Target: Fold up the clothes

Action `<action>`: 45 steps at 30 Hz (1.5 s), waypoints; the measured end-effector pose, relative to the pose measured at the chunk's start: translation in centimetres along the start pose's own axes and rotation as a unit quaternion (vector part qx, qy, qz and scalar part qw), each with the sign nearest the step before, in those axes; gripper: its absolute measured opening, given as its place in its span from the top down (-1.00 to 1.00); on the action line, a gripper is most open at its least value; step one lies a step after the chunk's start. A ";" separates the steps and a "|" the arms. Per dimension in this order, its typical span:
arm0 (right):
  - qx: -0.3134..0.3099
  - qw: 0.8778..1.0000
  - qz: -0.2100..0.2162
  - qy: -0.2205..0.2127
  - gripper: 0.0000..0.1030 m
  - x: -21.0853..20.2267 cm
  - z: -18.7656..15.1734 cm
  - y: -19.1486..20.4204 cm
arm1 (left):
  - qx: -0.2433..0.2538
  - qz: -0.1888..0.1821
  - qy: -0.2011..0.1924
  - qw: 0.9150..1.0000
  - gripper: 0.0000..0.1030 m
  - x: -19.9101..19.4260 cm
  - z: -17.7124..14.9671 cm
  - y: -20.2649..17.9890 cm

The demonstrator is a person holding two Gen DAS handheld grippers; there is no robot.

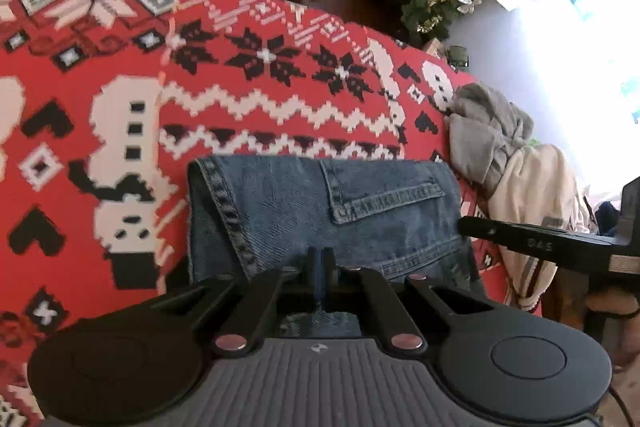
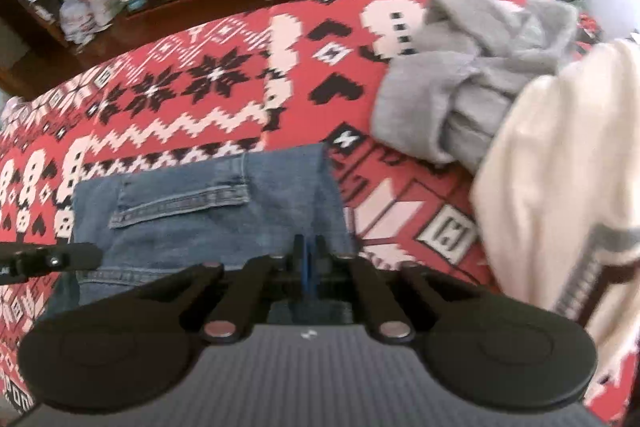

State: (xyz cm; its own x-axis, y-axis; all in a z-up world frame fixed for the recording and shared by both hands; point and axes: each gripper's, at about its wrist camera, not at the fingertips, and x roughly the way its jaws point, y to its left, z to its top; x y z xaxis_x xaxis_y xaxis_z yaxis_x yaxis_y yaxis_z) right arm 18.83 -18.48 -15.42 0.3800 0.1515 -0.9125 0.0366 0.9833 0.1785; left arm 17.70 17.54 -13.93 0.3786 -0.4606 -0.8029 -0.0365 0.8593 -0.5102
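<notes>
Evidently the folding of the blue denim jeans [image 1: 320, 211] was near its end: they lay as a compact rectangle on the red, white and black knit-pattern blanket [image 1: 248, 99], a back pocket facing up, directly ahead of both tools. The left gripper [image 1: 320, 263] had its jaws pressed together, with a thin fold of denim seemingly pinched at the near edge of the bundle, just under its tips. The right gripper [image 2: 307, 255] sat at the jeans' near right corner, jaws almost together; whether its pads gripped cloth or had just let go could not be told, since the picture was blurred there. Each tool showed in the other's view as a dark bar beside the denim.

Beyond the right gripper and off to its right lay a crumpled grey sweatshirt [image 2: 472, 83] and, nearer, a cream knitted garment [image 2: 560, 163], both unfolded and heaped at the blanket's edge, apart from the jeans.

By my judgement the step in hand was the last tuck or release of the jeans. The next move would call for freeing both sets of jaws without dragging the top layer askew, then reaching to the right for the grey sweatshirt and spreading it flat on open blanket ahead.
</notes>
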 end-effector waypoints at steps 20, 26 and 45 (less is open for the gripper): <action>-0.055 0.998 0.041 0.007 0.65 -1.3 -3.7 0.8 | 0.017 0.037 0.018 0.999 0.95 0.8 -4.0 -3.1; -0.086 0.993 0.081 -0.010 0.83 -2.8 -3.0 1.6 | 0.026 0.054 -0.025 0.998 0.95 0.9 -3.8 -6.1; -0.082 0.993 0.084 -0.001 0.93 -2.4 -4.0 4.4 | 0.008 0.077 -0.003 0.997 0.94 0.7 -6.0 -5.2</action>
State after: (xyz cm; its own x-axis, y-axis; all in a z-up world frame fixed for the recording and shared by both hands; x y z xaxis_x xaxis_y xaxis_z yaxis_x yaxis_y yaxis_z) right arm 14.39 -14.15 -13.88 0.3697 0.3147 -0.8743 -0.1779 0.9475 0.2658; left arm 12.58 11.41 -13.73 0.3744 -0.3215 -0.8698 -0.0790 0.9235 -0.3754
